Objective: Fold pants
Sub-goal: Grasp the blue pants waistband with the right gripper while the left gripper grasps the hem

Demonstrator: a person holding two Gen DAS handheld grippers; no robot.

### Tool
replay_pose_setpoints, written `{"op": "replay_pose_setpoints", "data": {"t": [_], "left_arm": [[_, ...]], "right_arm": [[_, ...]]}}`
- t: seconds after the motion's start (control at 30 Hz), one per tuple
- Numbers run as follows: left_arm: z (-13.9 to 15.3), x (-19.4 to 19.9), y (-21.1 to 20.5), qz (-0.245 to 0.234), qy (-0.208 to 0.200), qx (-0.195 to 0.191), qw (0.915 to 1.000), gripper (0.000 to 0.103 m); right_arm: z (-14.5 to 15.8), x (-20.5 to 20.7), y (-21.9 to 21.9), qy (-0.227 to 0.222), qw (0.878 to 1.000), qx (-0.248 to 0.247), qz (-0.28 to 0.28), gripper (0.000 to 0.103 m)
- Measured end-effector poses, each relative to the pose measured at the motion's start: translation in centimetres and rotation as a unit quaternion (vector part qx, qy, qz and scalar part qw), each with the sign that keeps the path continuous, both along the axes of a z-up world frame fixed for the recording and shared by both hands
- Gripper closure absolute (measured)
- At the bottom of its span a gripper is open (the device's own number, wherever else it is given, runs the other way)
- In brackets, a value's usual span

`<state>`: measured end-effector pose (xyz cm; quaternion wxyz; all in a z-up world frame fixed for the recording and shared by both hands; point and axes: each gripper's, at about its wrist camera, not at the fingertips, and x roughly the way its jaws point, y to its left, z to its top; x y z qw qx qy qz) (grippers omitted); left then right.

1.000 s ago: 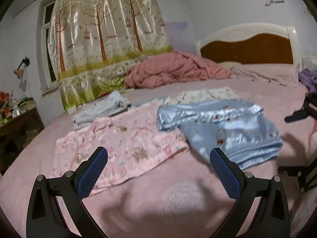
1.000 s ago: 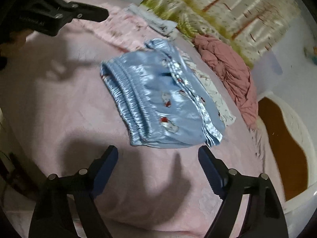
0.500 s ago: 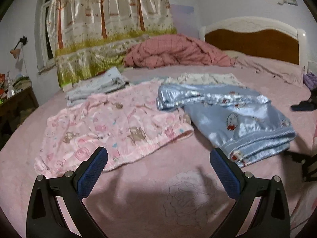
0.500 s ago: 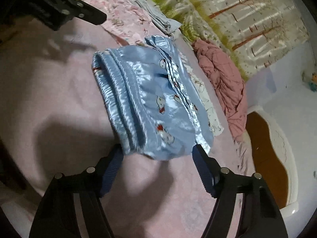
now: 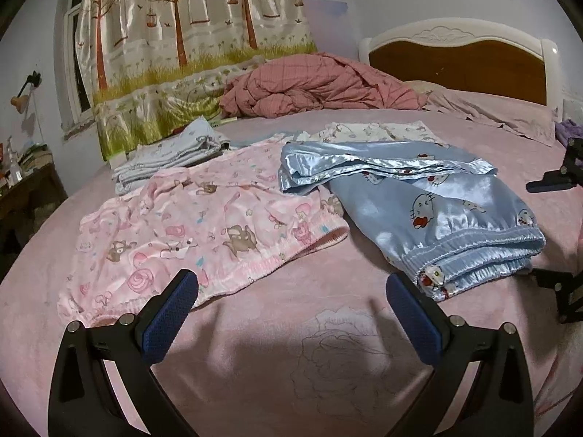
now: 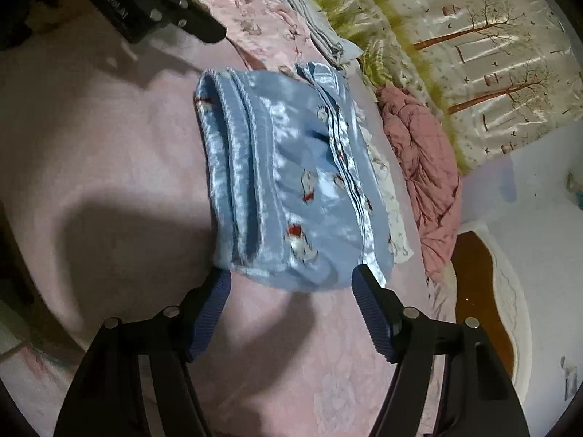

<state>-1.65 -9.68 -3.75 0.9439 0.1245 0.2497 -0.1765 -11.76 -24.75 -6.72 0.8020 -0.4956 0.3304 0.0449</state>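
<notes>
Folded blue satin pants (image 6: pixel 291 182) with a cartoon print lie on the pink bed sheet (image 6: pixel 109 138). My right gripper (image 6: pixel 289 276) stands open at their near edge, and the fold's end lies between its fingertips without being squeezed. In the left wrist view the same blue pants (image 5: pixel 430 196) lie right of centre. Pink printed pants (image 5: pixel 204 225) are spread flat beside them. My left gripper (image 5: pixel 291 284) hovers open over bare sheet just in front of both garments, holding nothing. It also shows in the right wrist view as the black left gripper (image 6: pixel 164 11) at the top left.
A crumpled pink quilt (image 5: pixel 320 87) and a wooden headboard (image 5: pixel 455 62) fill the far end of the bed. A stack of folded pale clothes (image 5: pixel 171 153) and a white printed garment (image 5: pixel 375 131) lie behind the pants. A tree-print curtain (image 5: pixel 189 47) hangs at the left.
My right gripper has come forward to the blue pants' near edge, rolled, and its jaws have narrowed. The left gripper has dipped lower and nearer the garments.
</notes>
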Motion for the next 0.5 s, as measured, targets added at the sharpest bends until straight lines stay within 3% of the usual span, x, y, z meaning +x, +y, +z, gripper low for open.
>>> {"op": "replay_pose_setpoints", "data": {"t": [0.33,0.4,0.5], "left_arm": [[0.0,0.2,0.0,0.001,0.004,-0.002,1.0000,0.001],[0.0,0.2,0.1,0.000,0.004,-0.004,1.0000,0.001],[0.2,0.2,0.1,-0.013,0.010,-0.009,0.9998,0.001]], "right_arm": [[0.2,1.0,1.6,-0.048,0.997,0.055,0.008,0.045],[0.2,1.0,1.9,-0.057,0.996,0.063,0.007,0.058],[0.7,0.8,2.0,-0.075,0.994,0.077,-0.003,0.066]]}}
